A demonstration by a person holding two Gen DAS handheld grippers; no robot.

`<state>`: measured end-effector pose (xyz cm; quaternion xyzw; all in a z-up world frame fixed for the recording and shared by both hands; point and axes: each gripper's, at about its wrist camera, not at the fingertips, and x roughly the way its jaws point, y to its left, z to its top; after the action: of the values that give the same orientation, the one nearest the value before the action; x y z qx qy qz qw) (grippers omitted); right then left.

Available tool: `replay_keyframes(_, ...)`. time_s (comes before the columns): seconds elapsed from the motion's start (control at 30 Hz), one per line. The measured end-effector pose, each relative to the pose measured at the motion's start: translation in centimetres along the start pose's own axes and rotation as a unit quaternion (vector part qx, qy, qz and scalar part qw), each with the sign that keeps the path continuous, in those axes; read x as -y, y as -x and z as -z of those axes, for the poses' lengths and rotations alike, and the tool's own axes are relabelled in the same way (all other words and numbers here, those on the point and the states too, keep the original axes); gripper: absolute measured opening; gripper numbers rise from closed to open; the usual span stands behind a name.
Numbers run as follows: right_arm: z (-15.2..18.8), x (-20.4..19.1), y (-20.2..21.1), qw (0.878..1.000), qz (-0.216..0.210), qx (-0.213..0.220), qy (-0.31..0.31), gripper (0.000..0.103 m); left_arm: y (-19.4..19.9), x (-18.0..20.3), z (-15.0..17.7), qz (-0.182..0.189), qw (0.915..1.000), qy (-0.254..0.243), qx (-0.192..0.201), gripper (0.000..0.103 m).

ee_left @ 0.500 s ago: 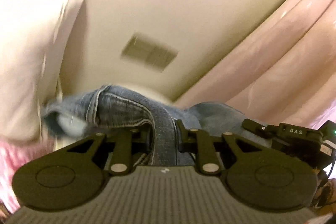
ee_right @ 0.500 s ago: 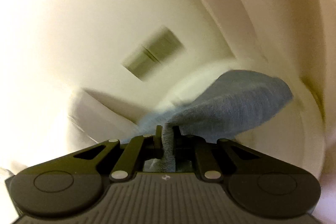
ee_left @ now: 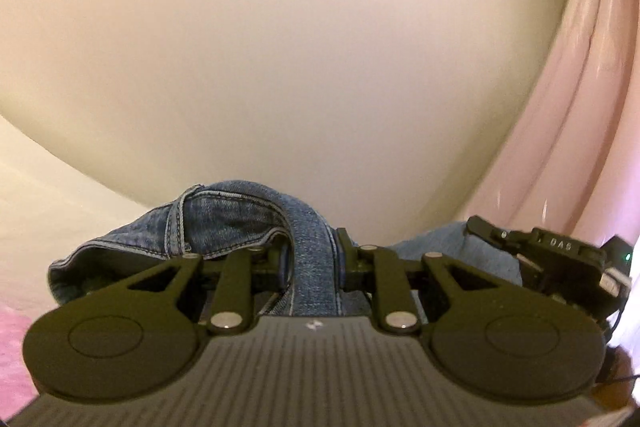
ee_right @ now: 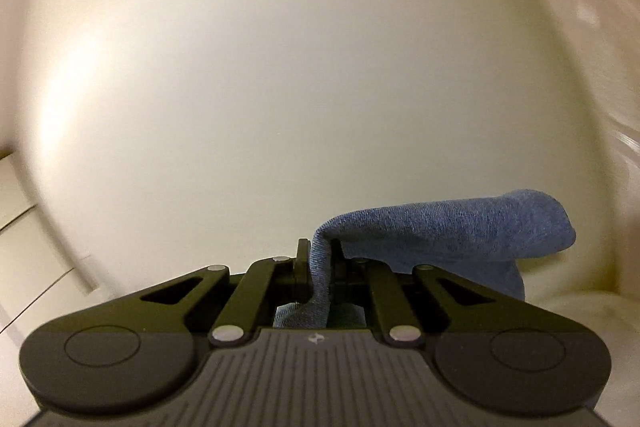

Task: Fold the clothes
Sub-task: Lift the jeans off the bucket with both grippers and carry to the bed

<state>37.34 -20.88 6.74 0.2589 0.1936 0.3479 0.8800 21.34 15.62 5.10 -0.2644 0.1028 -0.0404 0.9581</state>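
Blue denim jeans (ee_left: 224, 223) with pale stitched seams bunch over my left gripper (ee_left: 314, 259), which is shut on a band of the denim. In the right wrist view my right gripper (ee_right: 320, 263) is shut on a fold of the same jeans (ee_right: 460, 227), whose plain side flaps out to the right. Both grippers are raised and point up at a cream ceiling. The other gripper (ee_left: 552, 259) shows at the right of the left wrist view. The rest of the jeans hangs below, out of sight.
A cream ceiling (ee_left: 300, 47) fills both views. A pink curtain (ee_left: 592, 87) hangs at the right of the left wrist view. Pink fabric (ee_left: 16, 347) shows at the lower left. White panelling (ee_right: 24, 227) is at the left of the right wrist view.
Both grippers have tilted further upward with the jeans. The ceiling vent seen earlier has left both views. The denim stays clamped in both.
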Motion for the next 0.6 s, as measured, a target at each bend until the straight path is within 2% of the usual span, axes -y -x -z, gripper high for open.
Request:
replay_keyframes(0.13, -0.8, -5.9, 0.7, 0.995, -0.096, -0.014, 0.032, 0.009, 10.3, 2.4, -1.1, -0.067, 0.9946, -0.01, 0.079, 0.018)
replay_keyframes(0.27, -0.2, -13.4, 1.4, 0.977, -0.198, -0.035, 0.071, 0.009, 21.4, 4.5, -1.5, -0.148, 0.979, -0.004, 0.14, 0.018)
replay_keyframes(0.37, 1.7, -19.8, 1.8, 0.956, -0.271, -0.069, 0.089, 0.009, 29.8, 6.3, -1.2, -0.22, 0.9578, -0.008, 0.185, 0.018)
replay_keyframes(0.43, 3.6, -24.3, 2.3, 0.937, -0.325, -0.089, 0.094, 0.009, 35.8, 7.4, -1.1, -0.259, 0.9415, -0.01, 0.215, 0.018)
replay_keyframes(0.6, 8.0, -36.1, 4.7, 0.881, -0.449, -0.113, 0.094, 0.009, 51.9, 11.9, -3.1, -0.348, 0.8916, -0.052, 0.285, 0.018)
